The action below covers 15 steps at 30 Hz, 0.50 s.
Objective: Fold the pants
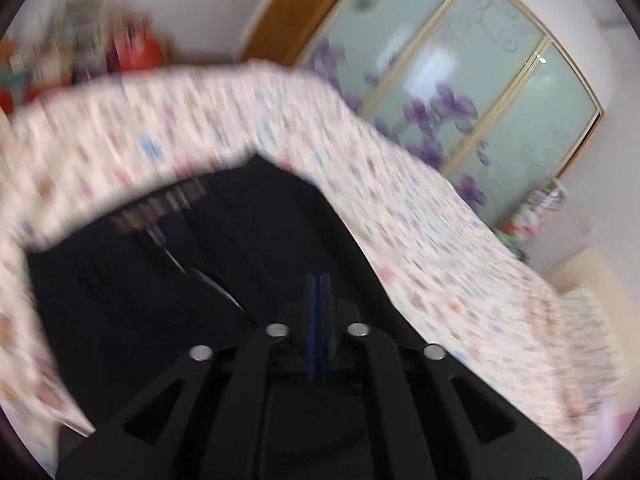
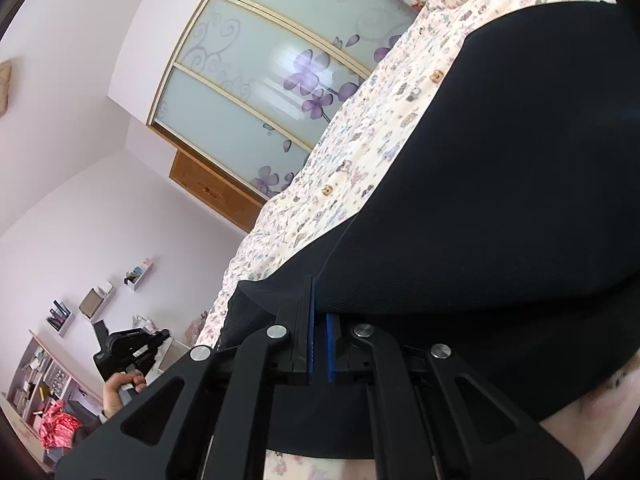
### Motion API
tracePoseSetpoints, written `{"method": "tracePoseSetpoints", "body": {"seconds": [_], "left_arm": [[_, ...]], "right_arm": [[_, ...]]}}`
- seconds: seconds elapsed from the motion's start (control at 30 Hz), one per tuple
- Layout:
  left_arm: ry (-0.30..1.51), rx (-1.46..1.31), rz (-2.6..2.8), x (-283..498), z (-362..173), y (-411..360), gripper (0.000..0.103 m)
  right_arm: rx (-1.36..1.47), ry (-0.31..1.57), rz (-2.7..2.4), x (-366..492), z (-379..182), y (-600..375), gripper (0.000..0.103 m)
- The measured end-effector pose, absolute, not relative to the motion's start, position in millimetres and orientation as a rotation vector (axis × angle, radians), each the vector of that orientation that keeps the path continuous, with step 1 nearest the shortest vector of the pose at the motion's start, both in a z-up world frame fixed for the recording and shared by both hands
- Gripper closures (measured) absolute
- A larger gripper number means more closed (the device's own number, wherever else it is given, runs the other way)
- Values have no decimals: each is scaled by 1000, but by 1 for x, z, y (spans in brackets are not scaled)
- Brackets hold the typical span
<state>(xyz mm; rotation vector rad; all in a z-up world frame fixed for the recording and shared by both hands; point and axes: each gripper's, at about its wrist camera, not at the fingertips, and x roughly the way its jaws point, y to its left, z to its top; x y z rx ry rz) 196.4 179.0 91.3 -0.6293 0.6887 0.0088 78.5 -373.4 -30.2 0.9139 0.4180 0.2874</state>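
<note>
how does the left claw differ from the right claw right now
The left claw has its blue pads pressed flat together, with no cloth visibly between them; the right claw keeps a narrow gap, pinching an edge of the black fabric pants. The left wrist view is motion-blurred, the right wrist view sharp. Both are black with blue pads, over the floral-print bedsheet.

The black, finely ribbed fabric pants point(image 1: 224, 248) point(image 2: 500, 200) lie spread on a cream bedsheet point(image 1: 400, 200) point(image 2: 360, 152) printed with small animals. In the left wrist view a lighter striped band and a thin pale line cross the blurred dark cloth. In the right wrist view a hemmed edge is raised, draping in a smooth fold.
</note>
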Motion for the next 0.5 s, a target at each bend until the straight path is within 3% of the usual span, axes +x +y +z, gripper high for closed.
{"method": "tracePoseSetpoints", "body": {"seconds": [0.03, 0.1, 0.13, 0.27, 0.37, 0.5], "left_arm": [[740, -638, -12, 208, 89, 173, 61], [765, -611, -10, 224, 82, 158, 36], [778, -592, -20, 238, 78, 147, 34], [864, -540, -30, 304, 54, 114, 37], [940, -490, 45, 353, 24, 96, 56], [1000, -500, 146, 399, -5, 88, 68]], "right_arm": [[908, 413, 291, 77, -30, -374, 99], [885, 415, 286, 78, -31, -371, 99], [887, 418, 288, 78, -35, -372, 99], [937, 439, 310, 86, -45, -377, 99], [953, 452, 327, 91, -51, -380, 99], [981, 469, 349, 94, -57, -384, 99]]}}
